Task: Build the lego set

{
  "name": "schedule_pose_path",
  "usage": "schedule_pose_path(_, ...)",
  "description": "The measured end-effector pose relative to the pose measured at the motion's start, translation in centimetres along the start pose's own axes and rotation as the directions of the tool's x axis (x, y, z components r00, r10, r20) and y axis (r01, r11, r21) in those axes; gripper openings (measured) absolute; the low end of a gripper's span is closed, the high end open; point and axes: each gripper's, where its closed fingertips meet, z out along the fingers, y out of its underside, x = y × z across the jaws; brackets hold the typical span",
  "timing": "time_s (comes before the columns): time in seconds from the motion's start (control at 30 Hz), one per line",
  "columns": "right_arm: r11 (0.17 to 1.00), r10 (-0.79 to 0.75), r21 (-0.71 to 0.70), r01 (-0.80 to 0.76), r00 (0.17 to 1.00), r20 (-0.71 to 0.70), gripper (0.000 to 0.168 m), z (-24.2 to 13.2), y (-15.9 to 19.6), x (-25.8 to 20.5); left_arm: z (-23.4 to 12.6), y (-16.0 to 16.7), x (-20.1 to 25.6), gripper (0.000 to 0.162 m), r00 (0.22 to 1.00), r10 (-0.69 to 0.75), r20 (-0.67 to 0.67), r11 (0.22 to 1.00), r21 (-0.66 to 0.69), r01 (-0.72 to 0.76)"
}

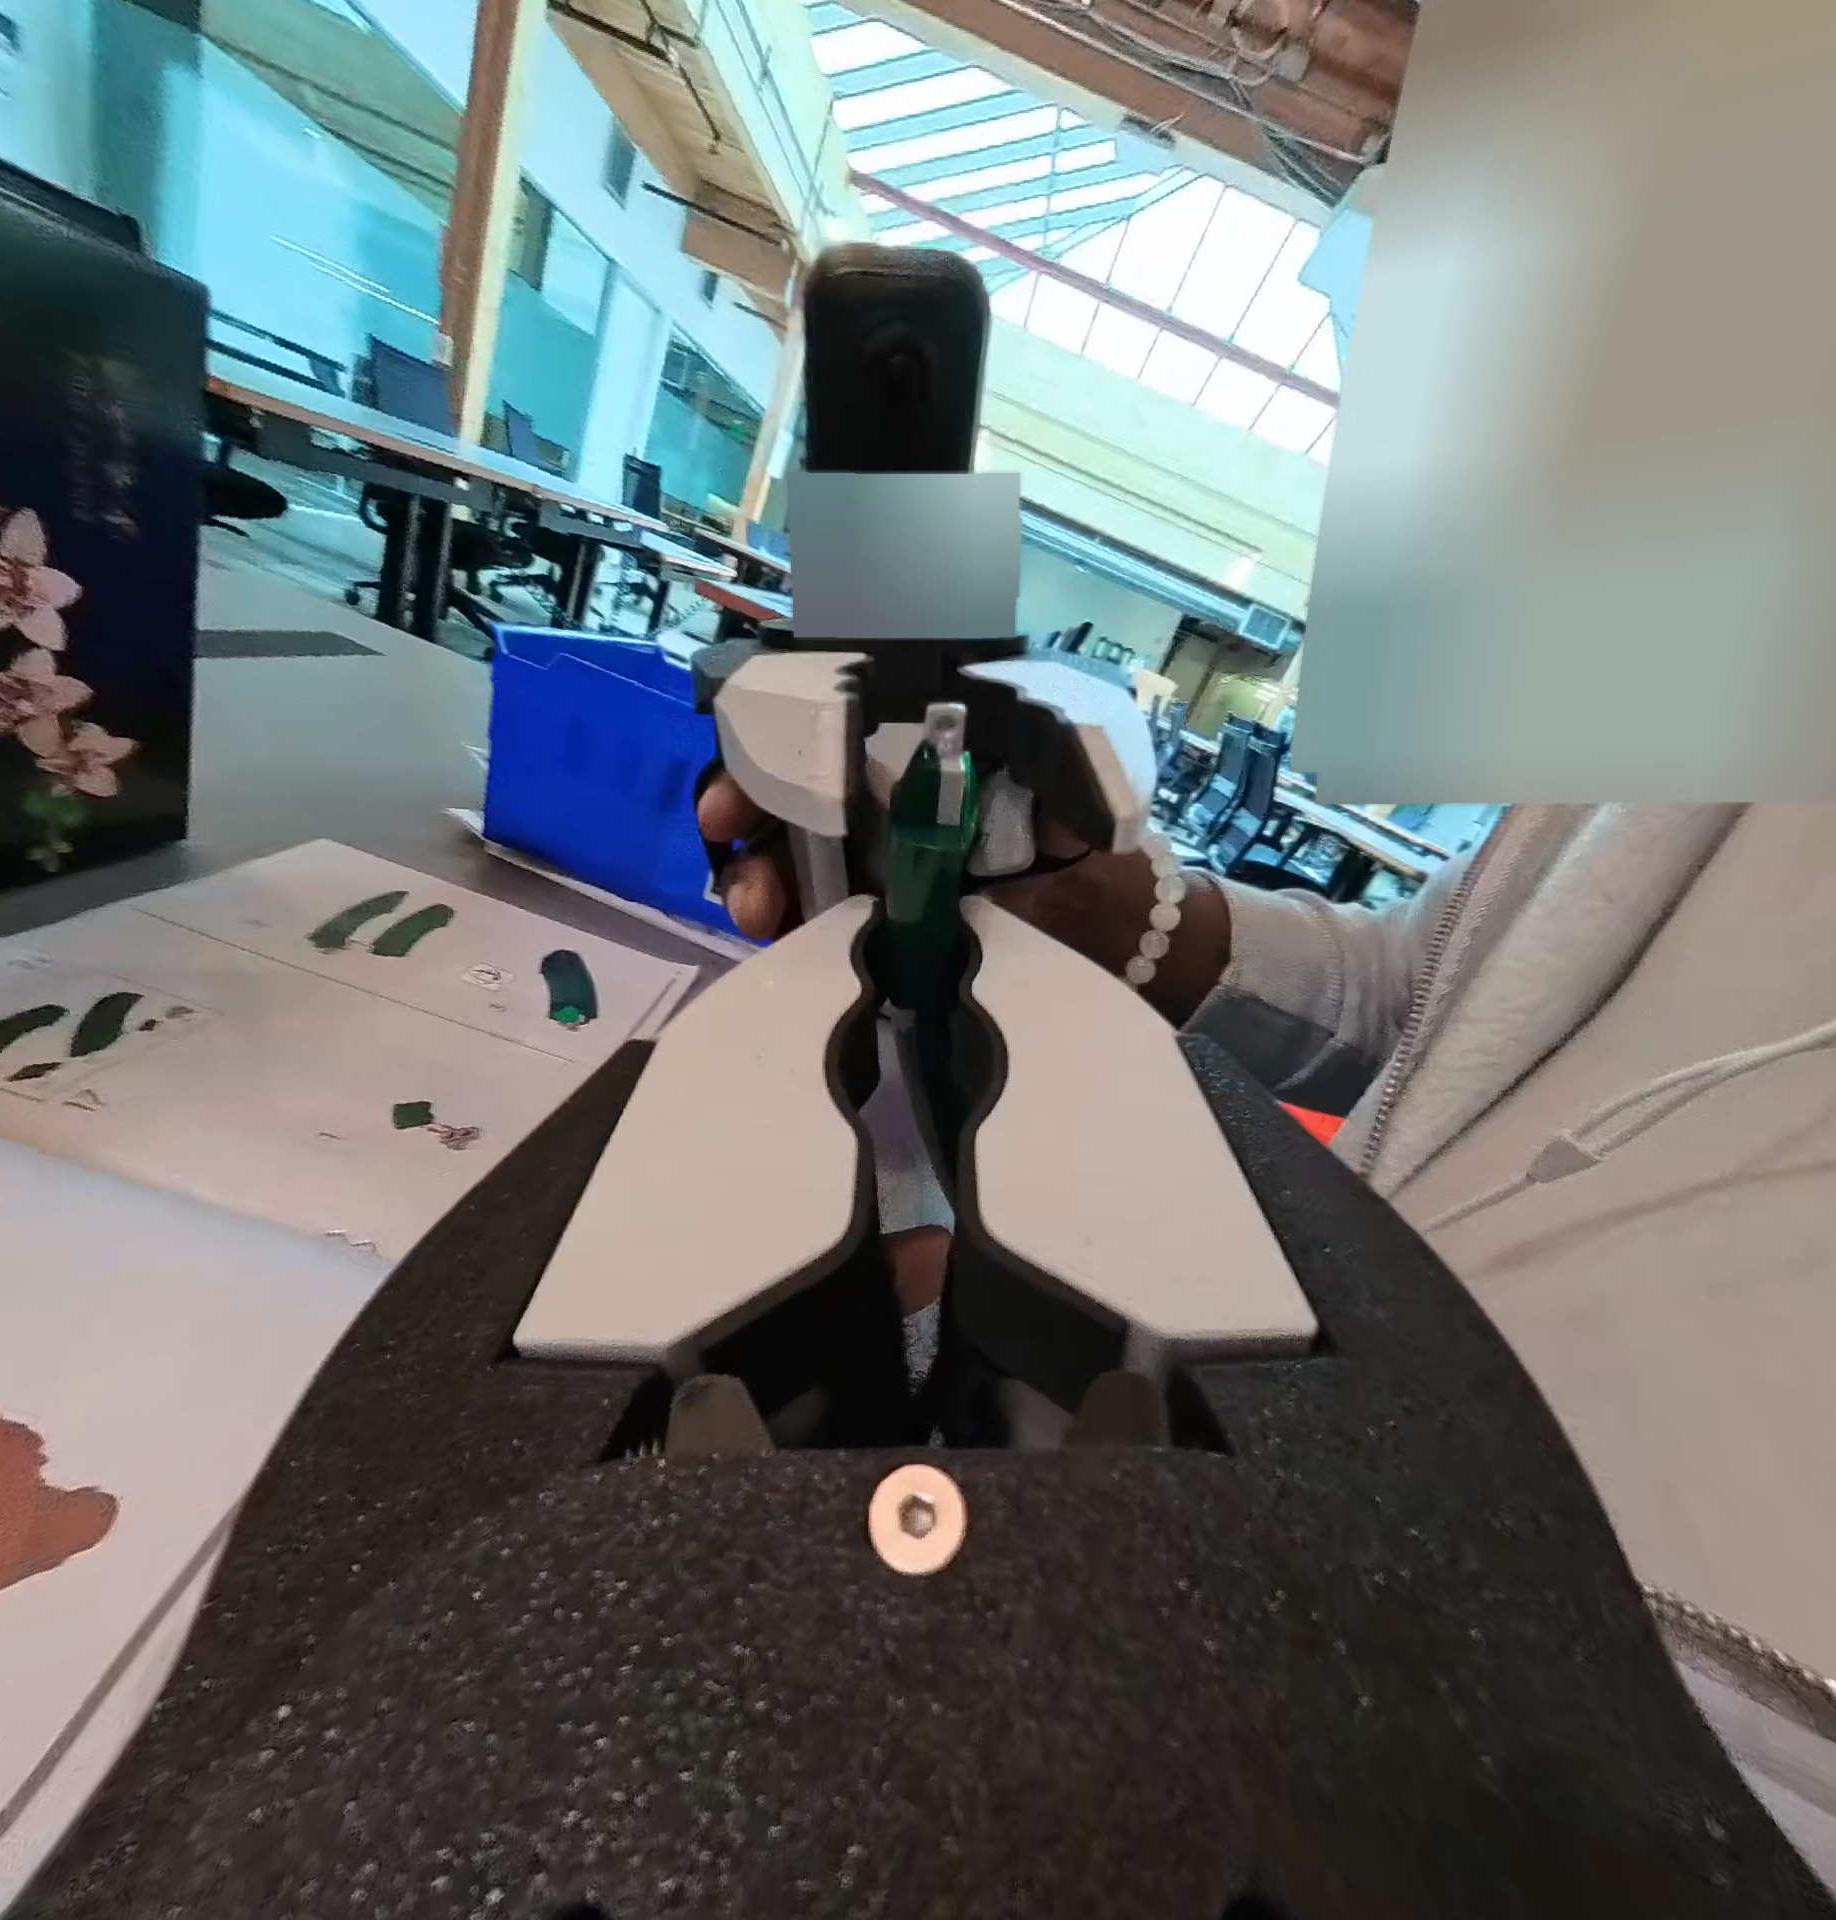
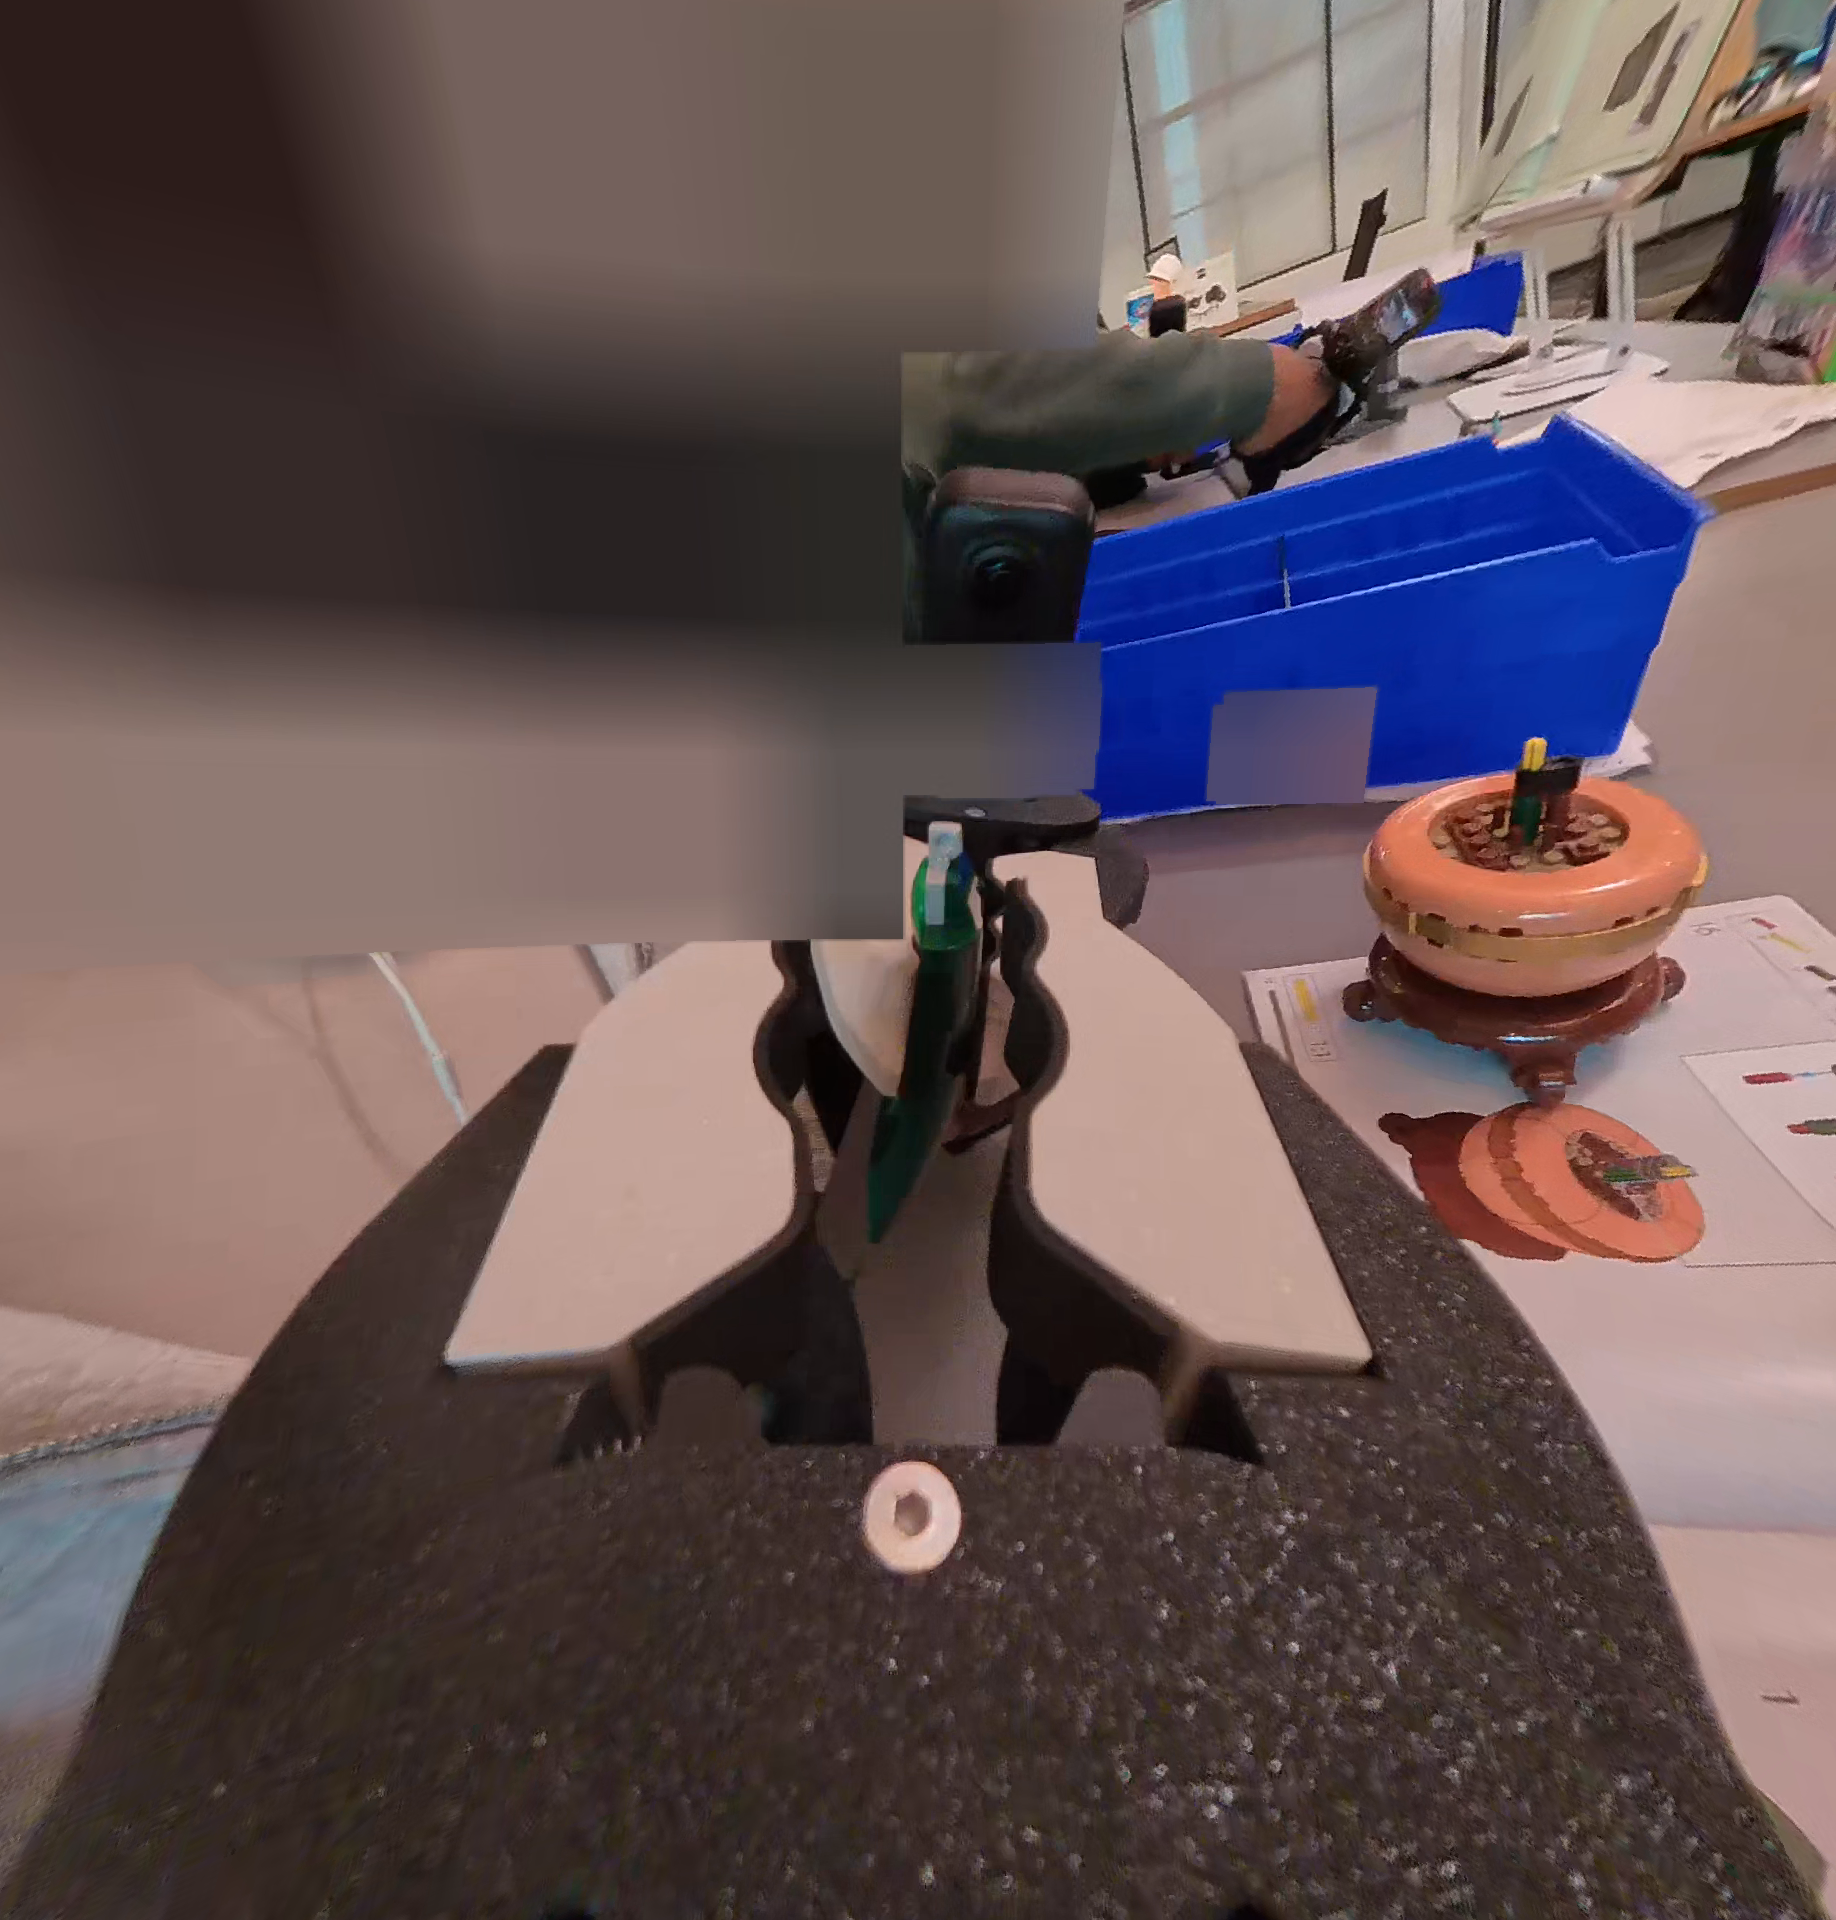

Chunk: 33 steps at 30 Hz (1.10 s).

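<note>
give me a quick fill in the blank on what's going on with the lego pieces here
1. The leaf piece held between the two grippers is ____ in colour.
2. The storage bin on the table is ____.
3. The built flower pot stands on a ____ base.

Missing words: green; blue; brown

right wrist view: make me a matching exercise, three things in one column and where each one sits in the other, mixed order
Things:
1. green leaf piece
2. pot model
3. blue bin

Places:
A. on the table behind the pot
B. standing on the instruction sheet
C. between the fingers of the right gripper

Pairs: 1-C, 2-B, 3-A
</note>
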Motion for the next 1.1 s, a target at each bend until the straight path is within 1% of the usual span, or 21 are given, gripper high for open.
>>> schedule_pose_path(0.07, 0.999, -0.046, 0.021, 0.046, 0.999, -0.019, 0.025, -0.1, -0.1, -0.4, 0.1, 0.1, 0.5, 0.008, 1.000, 0.009, -0.019, 1.000, -0.021, -0.009)
schedule_pose_path(0.13, 0.997, -0.049, 0.064, 0.050, 0.999, -0.019, 0.012, -0.2, -0.4, -0.7, 0.4, 0.5, 1.3, 0.008, 0.999, 0.038, -0.036, 0.997, -0.059, -0.041)
schedule_pose_path(0.23, 0.992, -0.074, 0.096, 0.076, 0.997, -0.020, 0.009, -0.7, -0.4, -1.3, 0.6, 0.7, 1.7, 0.008, 0.996, 0.081, -0.028, 0.992, -0.090, -0.083)
schedule_pose_path(0.3, 0.983, -0.142, 0.108, 0.147, 0.988, -0.057, 0.009, -0.8, -0.4, -1.6, 0.7, 0.9, 1.7, 0.009, 0.989, 0.145, -0.005, 0.982, -0.126, -0.144)
schedule_pose_path(0.37, 0.973, -0.156, 0.159, 0.165, 0.986, -0.066, 0.008, -0.9, -0.7, -2.2, 0.8, 0.6, 2.1, 0.009, 0.979, 0.206, 0.007, 0.971, -0.128, -0.204)
schedule_pose_path(0.4, 0.969, -0.170, 0.171, 0.181, 0.983, -0.072, 0.008, -0.8, -0.7, -2.3, 0.8, 0.6, 2.3, 0.012, 0.973, 0.230, -0.002, 0.963, -0.144, -0.228)
schedule_pose_path(0.47, 0.960, -0.203, 0.181, 0.214, 0.976, -0.077, 0.008, -0.7, -0.5, -2.8, 1.0, 1.5, 2.5, 0.032, 0.964, 0.266, -0.029, 0.937, -0.229, -0.265)
schedule_pose_path(0.5, 0.957, -0.211, 0.190, 0.220, 0.975, -0.067, 0.008, -0.5, -0.5, -3.2, 1.1, 2.0, 2.6, 0.031, 0.957, 0.287, -0.046, 0.918, -0.273, -0.288)
schedule_pose_path(0.57, 0.955, -0.221, 0.191, 0.227, 0.974, -0.051, 0.008, -0.1, -0.3, -3.7, 1.3, 2.6, 2.7, 0.025, 0.936, 0.346, -0.064, 0.885, -0.308, -0.349)
schedule_pose_path(0.6, 0.954, -0.229, 0.182, 0.237, 0.971, -0.065, 0.009, -0.1, -0.1, -3.6, 1.3, 2.6, 2.2, 0.014, 0.919, 0.392, -0.043, 0.866, -0.320, -0.384)
schedule_pose_path(0.63, 0.953, -0.236, 0.179, 0.246, 0.969, -0.076, 0.009, -0.2, -0.1, -3.6, 1.2, 2.5, 2.1, 0.009, 0.904, 0.426, -0.043, 0.851, -0.321, -0.416)
schedule_pose_path(0.67, 0.953, -0.236, 0.176, 0.247, 0.969, -0.080, 0.009, -0.2, -0.1, -3.7, 1.1, 2.5, 2.2, 0.008, 0.903, 0.428, -0.048, 0.849, -0.322, -0.419)
schedule_pose_path(0.73, 0.949, -0.249, 0.179, 0.259, 0.965, -0.078, 0.010, -0.5, -0.1, -4.2, 1.0, 2.7, 2.7, 0.008, 0.921, 0.381, -0.078, 0.865, -0.321, -0.385)
schedule_pose_path(0.8, 0.943, -0.277, 0.161, 0.293, 0.954, -0.113, 0.029, -0.7, -0.1, -4.2, 1.0, 2.3, 3.1, 0.006, 0.931, 0.357, -0.075, 0.888, -0.283, -0.363)
schedule_pose_path(0.87, 0.921, -0.341, 0.133, 0.366, 0.923, -0.178, 0.035, -1.0, -0.1, -4.2, 0.9, 1.9, 3.7, 0.006, 0.943, 0.320, -0.092, 0.907, -0.256, -0.333)
schedule_pose_path(0.9, 0.911, -0.365, 0.127, 0.392, 0.911, -0.191, 0.034, -1.0, -0.2, -4.4, 0.9, 1.9, 3.9, 0.006, 0.947, 0.307, -0.099, 0.913, -0.251, -0.322)
schedule_pose_path(0.97, 0.903, -0.390, 0.119, 0.412, 0.905, -0.173, 0.032, -0.6, -0.2, -5.2, 0.9, 2.1, 4.2, 0.006, 0.948, 0.298, -0.113, 0.913, -0.257, -0.318)
schedule_pose_path(1.07, 0.896, -0.423, 0.066, 0.440, 0.889, -0.177, 0.028, 0.3, -0.1, -5.5, 1.0, 2.7, 5.1, 0.006, 0.951, 0.263, -0.161, 0.912, -0.282, -0.299)
schedule_pose_path(1.1, 0.889, -0.441, 0.043, 0.455, 0.879, -0.185, 0.017, 0.5, 0.0, -5.5, 1.1, 2.9, 5.3, 0.006, 0.951, 0.256, -0.172, 0.910, -0.290, -0.297)
